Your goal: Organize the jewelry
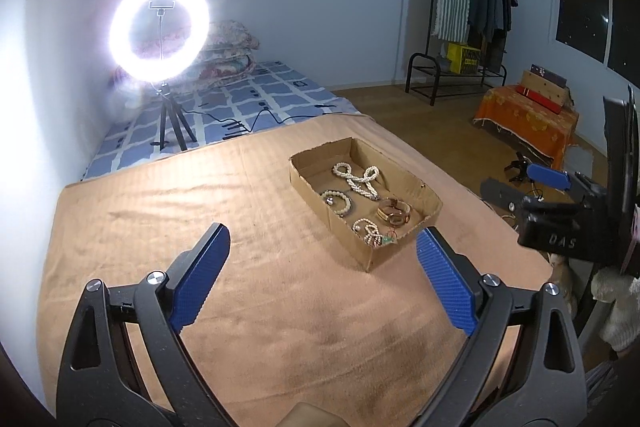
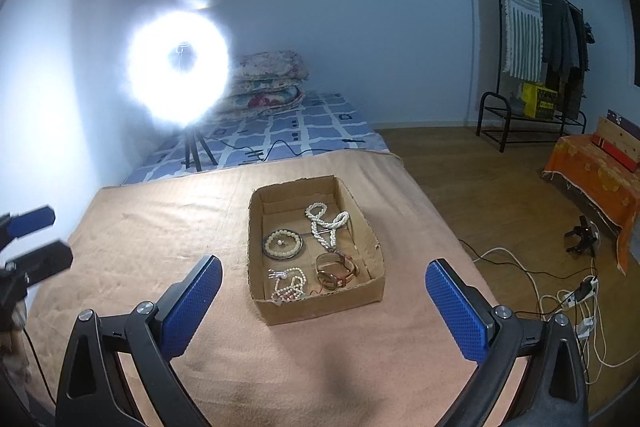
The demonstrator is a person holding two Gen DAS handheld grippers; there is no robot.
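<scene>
Cardboard box (image 2: 320,307) on tan blanket (image 2: 160,227) holds pearl necklace (image 2: 326,223), 2 bracelets, bangles. Left gripper (image 1: 323,251) and right gripper (image 2: 324,279) both spread wide, empty.

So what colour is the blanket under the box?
The blanket is a peachy orange-tan, plain with no pattern. It shows best in the right wrist view.

bare blanket (image 2: 160,227) left of cardboard tray (image 2: 320,307), ring light (image 2: 178,67) behind

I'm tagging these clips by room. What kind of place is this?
Most likely a bedroom at home: a bed with folded quilts by the wall, and a clothes rack hung with garments. A lit ring light suggests it was set up for filming.
</scene>
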